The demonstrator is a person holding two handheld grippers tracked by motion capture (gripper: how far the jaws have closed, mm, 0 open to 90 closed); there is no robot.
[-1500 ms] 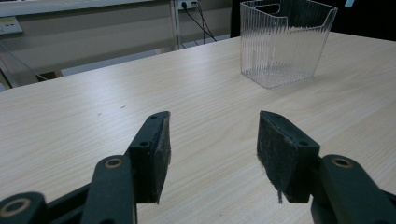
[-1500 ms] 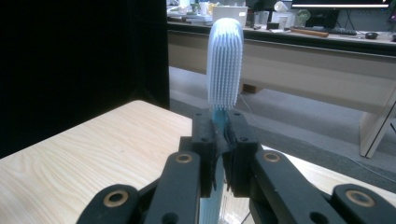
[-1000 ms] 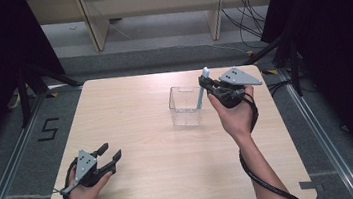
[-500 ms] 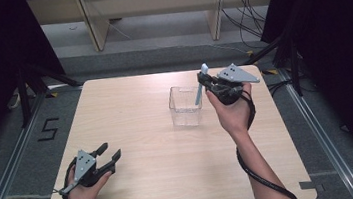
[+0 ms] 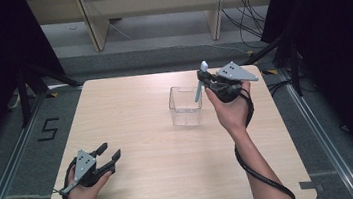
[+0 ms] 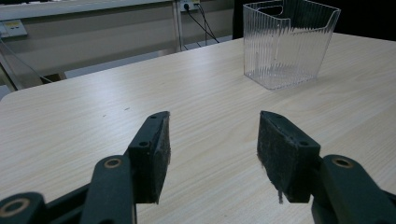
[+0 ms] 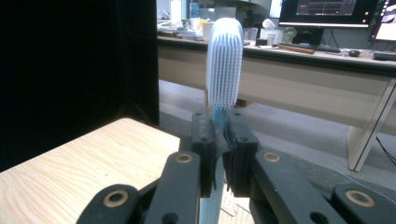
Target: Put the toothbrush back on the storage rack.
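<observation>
A pale blue toothbrush stands nearly upright with its white bristle head up, and my right gripper is shut on its handle. In the high view the right gripper holds the toothbrush over the right rim of a clear ribbed plastic bin, handle end slanting down toward the bin's inside. The same bin stands ahead and to the right in the left gripper view. My left gripper rests low at the table's front left, open, with nothing between its pads.
The light wooden table has bare surface between the two hands. Dark curtains flank both sides, and a metal floor rail runs along the left. A desk with monitors stands beyond the table's far edge.
The right gripper with the toothbrush has shifted slightly left and toward the bin's rim. The left gripper has stayed where it was.
</observation>
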